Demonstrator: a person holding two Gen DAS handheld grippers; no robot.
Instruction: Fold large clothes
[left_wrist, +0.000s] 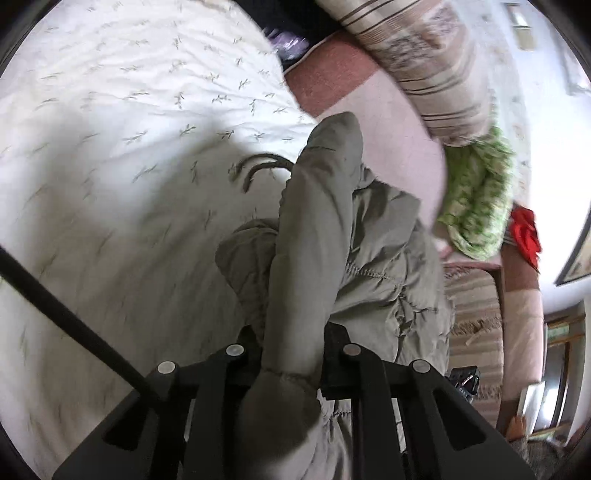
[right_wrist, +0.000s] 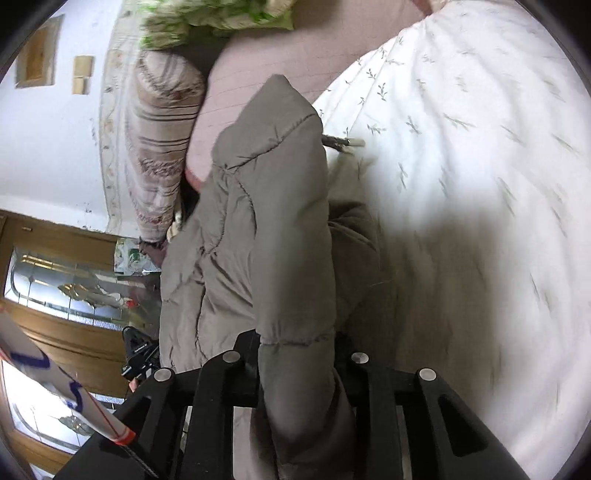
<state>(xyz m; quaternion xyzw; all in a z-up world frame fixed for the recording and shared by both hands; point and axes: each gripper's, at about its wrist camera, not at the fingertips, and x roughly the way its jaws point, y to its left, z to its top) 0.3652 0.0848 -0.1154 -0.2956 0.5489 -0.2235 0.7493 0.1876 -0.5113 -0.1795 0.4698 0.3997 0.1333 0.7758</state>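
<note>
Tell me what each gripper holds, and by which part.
Both hold the grey padded jacket. The left gripper pinches a thick fold of it; the right gripper pinches another padded fold. Which parts of the jacket these folds are cannot be told.

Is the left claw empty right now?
No, the left claw is pinching a puffy fold of the grey-green jacket between its two black fingers, above the white bedspread.

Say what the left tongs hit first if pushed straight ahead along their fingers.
Likely the grey padded jacket the left tongs already clamp; past it, the white bedspread. Depth unclear.
</note>
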